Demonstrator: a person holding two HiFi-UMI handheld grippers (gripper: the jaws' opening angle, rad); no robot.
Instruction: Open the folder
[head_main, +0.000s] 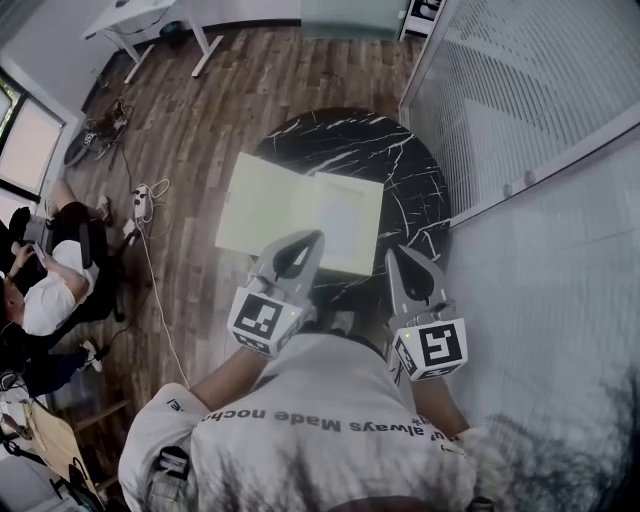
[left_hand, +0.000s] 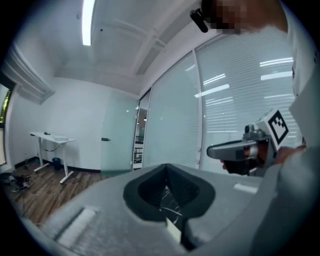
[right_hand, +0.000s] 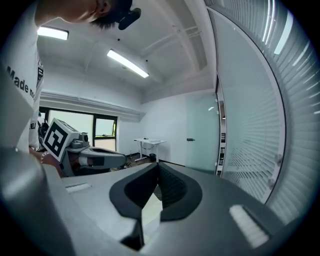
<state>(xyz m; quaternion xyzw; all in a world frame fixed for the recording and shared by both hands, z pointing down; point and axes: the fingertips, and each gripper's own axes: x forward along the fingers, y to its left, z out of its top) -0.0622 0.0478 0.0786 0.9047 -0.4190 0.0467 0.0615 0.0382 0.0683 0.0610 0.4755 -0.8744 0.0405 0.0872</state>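
The folder (head_main: 290, 205) is lying open and flat on the round black tabletop (head_main: 370, 145). Its pale yellow side is sticking out over the tabletop's left edge. Its white side is sitting near the middle. Both grippers are hanging in the air over the near edge, close to the person's white shirt (head_main: 320, 400), and they are not touching the folder. The left gripper (head_main: 310, 238) (left_hand: 167, 167) is squeezing its jaws together on nothing. The right gripper (head_main: 395, 255) (right_hand: 157, 166) is doing the same, with nothing in its jaws.
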